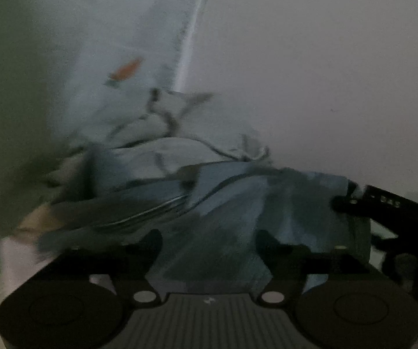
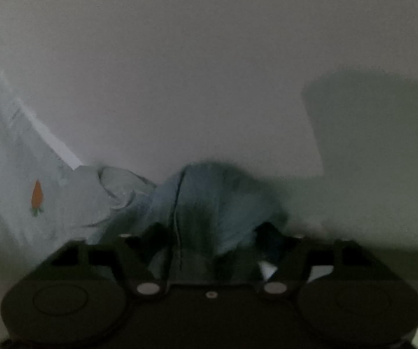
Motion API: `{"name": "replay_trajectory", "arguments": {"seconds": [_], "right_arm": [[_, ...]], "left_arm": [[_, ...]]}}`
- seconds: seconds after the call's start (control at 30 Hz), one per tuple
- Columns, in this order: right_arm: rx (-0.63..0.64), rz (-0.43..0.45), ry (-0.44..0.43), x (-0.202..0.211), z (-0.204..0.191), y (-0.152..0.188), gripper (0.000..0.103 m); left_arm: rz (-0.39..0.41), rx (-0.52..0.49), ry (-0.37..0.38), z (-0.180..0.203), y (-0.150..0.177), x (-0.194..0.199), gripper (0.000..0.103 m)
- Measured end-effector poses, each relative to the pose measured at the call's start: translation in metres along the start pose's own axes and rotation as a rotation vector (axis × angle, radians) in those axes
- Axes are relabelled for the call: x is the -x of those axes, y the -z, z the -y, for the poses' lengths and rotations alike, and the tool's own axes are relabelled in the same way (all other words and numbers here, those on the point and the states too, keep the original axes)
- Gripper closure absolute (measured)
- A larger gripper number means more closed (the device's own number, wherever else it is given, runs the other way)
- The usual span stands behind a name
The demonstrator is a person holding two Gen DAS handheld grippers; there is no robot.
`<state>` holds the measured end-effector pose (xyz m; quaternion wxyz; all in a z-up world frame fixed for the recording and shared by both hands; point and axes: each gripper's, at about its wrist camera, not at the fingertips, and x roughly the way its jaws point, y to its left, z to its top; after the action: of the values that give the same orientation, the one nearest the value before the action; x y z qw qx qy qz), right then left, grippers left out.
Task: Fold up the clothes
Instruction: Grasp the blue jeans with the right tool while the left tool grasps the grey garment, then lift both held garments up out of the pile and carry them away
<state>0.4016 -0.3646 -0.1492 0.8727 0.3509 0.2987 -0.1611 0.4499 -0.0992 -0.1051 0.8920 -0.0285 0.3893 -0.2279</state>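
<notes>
Now the fingers of the left gripper (image 1: 209, 241) are standing wide apart, and a dark blue garment (image 1: 238, 203) is filling the gap between them. The fabric is rising in creased folds from the gap, and the picture is blurred there, so it is not possible to say whether the pads are touching the cloth. The fingers are not looking closed on it.

The fingers of the right gripper (image 2: 209, 232) are also standing wide apart. The same blue garment is sitting between them as a rounded hump, with a thin seam line running down close to the left finger. A small white patch is showing just inside the right finger; what it is cannot be told.

In the left wrist view the right gripper is appearing at the right side, with its black tip against the right edge of the blue fabric. Both grippers are therefore being held at the near edge of the garment, one beside the other.

Farther out, the blue fabric is meeting a pale cloth (image 1: 139, 122) that is lying crumpled and then stretching away flat. A small orange carrot print (image 1: 126, 69) is showing on it. Everything is resting on a pale table (image 2: 180, 58), and a dark shadow is lying on the table at the right in the right wrist view.
</notes>
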Motion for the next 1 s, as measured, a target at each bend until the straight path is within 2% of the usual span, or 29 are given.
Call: {"name": "replay_trajectory", "arguments": {"seconds": [0.1, 0.13, 0.17, 0.2, 0.23, 0.27, 0.3, 0.37, 0.43, 0.6, 0.8, 0.9, 1.0], "right_arm": [[-0.076, -0.007, -0.023, -0.011, 0.001, 0.009, 0.019], [-0.074, 0.017, -0.021, -0.009, -0.002, 0.011, 0.03], [-0.053, 0.039, -0.023, -0.006, -0.006, 0.012, 0.042], [-0.016, 0.061, -0.019, -0.001, -0.011, 0.015, 0.048], [0.02, 0.086, -0.009, 0.004, -0.016, 0.018, 0.061], [0.065, 0.116, -0.001, 0.011, -0.022, 0.021, 0.072], [0.12, 0.151, 0.002, 0.02, -0.028, 0.025, 0.076], [0.216, 0.215, -0.006, 0.04, -0.041, 0.033, 0.083], [0.272, 0.264, -0.038, 0.063, -0.053, 0.041, 0.085], [0.399, 0.39, -0.156, 0.131, -0.087, 0.055, 0.087], [0.477, 0.518, -0.352, 0.237, -0.118, 0.063, 0.089], [0.487, 0.574, -0.457, 0.297, -0.126, 0.071, 0.089], [0.504, 0.632, -0.554, 0.348, -0.137, 0.071, 0.09]], "left_arm": [[-0.01, 0.002, 0.057, 0.004, 0.0, -0.028, 0.028], [-0.009, 0.015, 0.068, 0.005, 0.001, -0.034, 0.032], [-0.003, 0.023, 0.061, 0.006, 0.0, -0.035, 0.045], [0.002, 0.032, 0.054, 0.007, 0.0, -0.036, 0.058], [0.008, 0.039, 0.046, 0.009, -0.001, -0.037, 0.067], [0.018, 0.03, 0.033, 0.012, -0.002, -0.032, 0.083], [0.029, 0.021, 0.021, 0.016, -0.003, -0.027, 0.098], [0.053, -0.014, -0.009, 0.025, -0.003, -0.012, 0.099], [0.072, -0.041, -0.037, 0.032, -0.003, 0.003, 0.1], [0.178, -0.025, -0.077, 0.038, -0.007, 0.073, 0.1], [0.4, 0.028, -0.122, 0.049, -0.005, 0.21, 0.101], [0.527, 0.05, -0.139, 0.059, 0.006, 0.293, 0.101], [0.627, 0.057, -0.158, 0.07, 0.024, 0.359, 0.101]]}}
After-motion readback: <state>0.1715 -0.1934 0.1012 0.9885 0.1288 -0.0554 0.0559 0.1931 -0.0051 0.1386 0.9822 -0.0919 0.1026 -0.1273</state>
